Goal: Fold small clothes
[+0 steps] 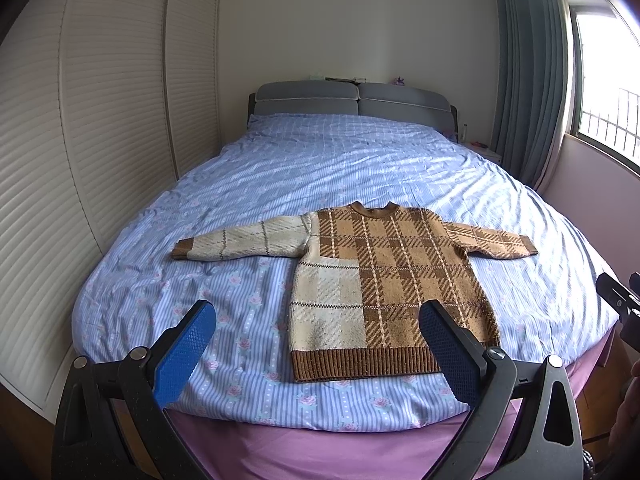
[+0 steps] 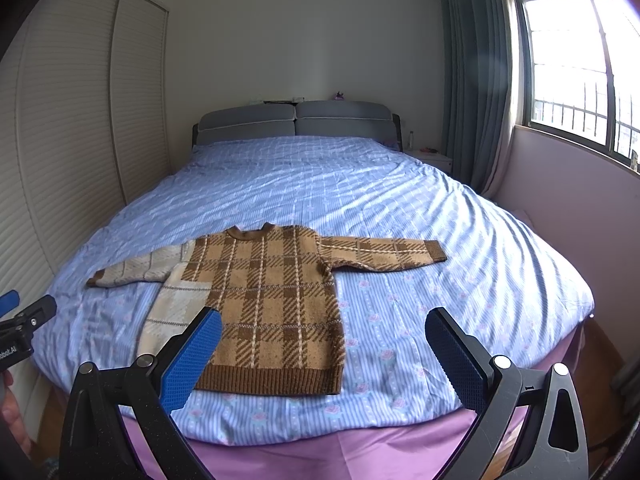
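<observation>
Here the sweater [image 1: 384, 280] lies flat beyond both grippers' [image 1: 318, 344] [image 2: 324, 350] spread, empty jaws.

Ahead of the left gripper [image 1: 318, 328] lay a coarse matt plaid knit sweater [image 1: 384, 280] with ribbed hem, on a thin, creased cotton-like duvet cover [image 1: 320, 160]. The gripper's fingers [image 1: 188, 348] looked like textured blue rubber on matt black plastic.

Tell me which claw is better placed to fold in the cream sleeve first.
Probably the left claw. It hangs open over the sweater on the cream side, where the cream sleeve stretches out flat. The right claw, also open, sits nearer the brown sleeve.
</observation>
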`<action>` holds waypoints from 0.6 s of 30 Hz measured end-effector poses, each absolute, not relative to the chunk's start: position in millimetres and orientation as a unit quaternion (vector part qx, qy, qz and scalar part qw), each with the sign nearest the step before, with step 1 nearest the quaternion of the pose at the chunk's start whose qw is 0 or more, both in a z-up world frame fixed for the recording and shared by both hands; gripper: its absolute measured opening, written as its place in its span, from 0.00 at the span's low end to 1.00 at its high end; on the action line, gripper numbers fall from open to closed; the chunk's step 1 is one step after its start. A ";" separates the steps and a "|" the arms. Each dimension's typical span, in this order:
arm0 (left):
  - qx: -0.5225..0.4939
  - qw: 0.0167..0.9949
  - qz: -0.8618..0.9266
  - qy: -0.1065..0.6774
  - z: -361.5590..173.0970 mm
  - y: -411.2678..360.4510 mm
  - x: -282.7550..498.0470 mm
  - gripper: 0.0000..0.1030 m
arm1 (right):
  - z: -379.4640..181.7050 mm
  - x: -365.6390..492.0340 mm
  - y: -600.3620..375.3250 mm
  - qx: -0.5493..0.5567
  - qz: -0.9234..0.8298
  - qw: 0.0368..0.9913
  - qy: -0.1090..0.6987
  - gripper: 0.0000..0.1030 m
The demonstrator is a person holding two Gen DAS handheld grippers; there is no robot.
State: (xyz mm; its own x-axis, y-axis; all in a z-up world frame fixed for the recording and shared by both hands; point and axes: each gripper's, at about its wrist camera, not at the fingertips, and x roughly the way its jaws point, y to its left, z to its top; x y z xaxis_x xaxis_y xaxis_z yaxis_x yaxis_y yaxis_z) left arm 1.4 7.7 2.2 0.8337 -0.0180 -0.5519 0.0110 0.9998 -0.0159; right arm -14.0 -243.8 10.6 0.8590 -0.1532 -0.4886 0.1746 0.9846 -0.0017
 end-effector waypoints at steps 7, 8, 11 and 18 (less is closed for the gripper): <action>-0.006 0.959 -0.006 0.285 3.7 8.3 0.2 1.00 | 9.1 -14.3 -244.1 0.021 -0.085 0.964 0.249 0.99; -0.006 0.959 -0.005 0.284 4.2 8.1 -0.1 1.00 | 10.1 -14.2 -243.2 0.020 -0.085 0.965 0.249 0.99; -0.005 0.959 -0.004 0.283 4.4 7.2 -0.8 1.00 | 12.8 -14.6 -241.6 0.020 -0.085 0.965 0.247 0.99; -0.005 0.959 -0.004 0.283 5.5 7.4 -0.5 1.00 | 13.0 -14.7 -241.5 0.020 -0.085 0.965 0.247 0.99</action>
